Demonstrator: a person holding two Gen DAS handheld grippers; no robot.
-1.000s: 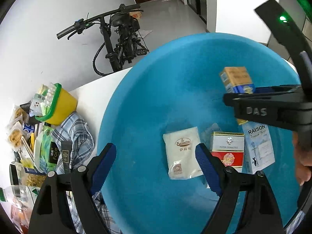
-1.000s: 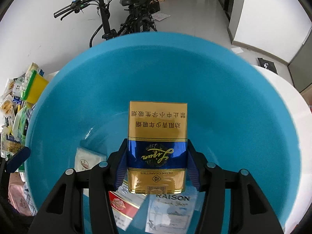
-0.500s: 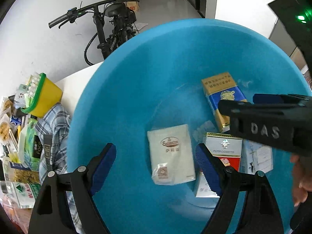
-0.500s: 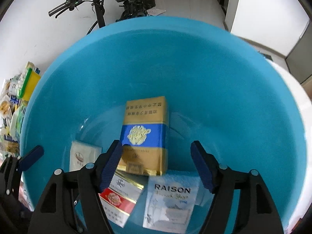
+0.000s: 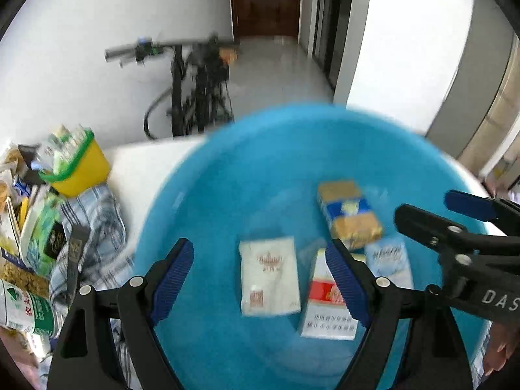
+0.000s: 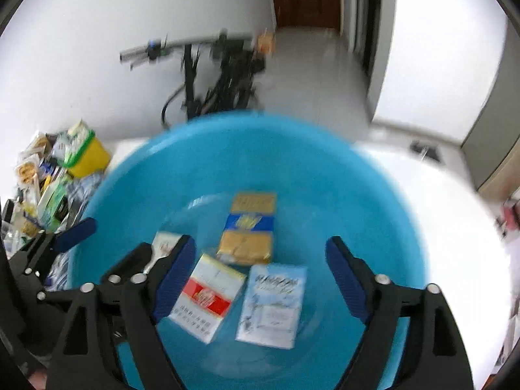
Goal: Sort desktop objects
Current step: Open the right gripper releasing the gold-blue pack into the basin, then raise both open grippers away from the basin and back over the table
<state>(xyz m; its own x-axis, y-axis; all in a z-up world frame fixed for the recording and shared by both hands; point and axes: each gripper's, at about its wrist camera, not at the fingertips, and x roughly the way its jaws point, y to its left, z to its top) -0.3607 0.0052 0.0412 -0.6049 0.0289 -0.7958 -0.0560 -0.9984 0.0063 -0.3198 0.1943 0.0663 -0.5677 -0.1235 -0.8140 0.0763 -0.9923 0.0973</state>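
Note:
A big blue basin (image 5: 201, 195) (image 6: 357, 188) sits on the white table. Inside lie a gold-and-blue cigarette pack (image 5: 349, 214) (image 6: 248, 227), a red-and-white pack (image 5: 326, 299) (image 6: 206, 295), a pale blue RAISON pack (image 5: 388, 256) (image 6: 273, 302) and a white sachet (image 5: 269, 274) (image 6: 164, 243). My left gripper (image 5: 260, 276) is open and empty above the basin, over the sachet. My right gripper (image 6: 260, 276) is open and empty, raised above the packs; it also shows at the right in the left wrist view (image 5: 455, 224).
A pile of snack packets, a yellow tub with a green rim (image 5: 78, 165) (image 6: 86, 152) and a checked cloth (image 5: 94, 224) lie left of the basin. A bicycle (image 5: 195, 91) stands by the wall behind. White table (image 6: 455, 227) extends right.
My right gripper opened and let go of the gold-and-blue pack, which now lies in the basin. Both grippers have pulled up and back from the basin.

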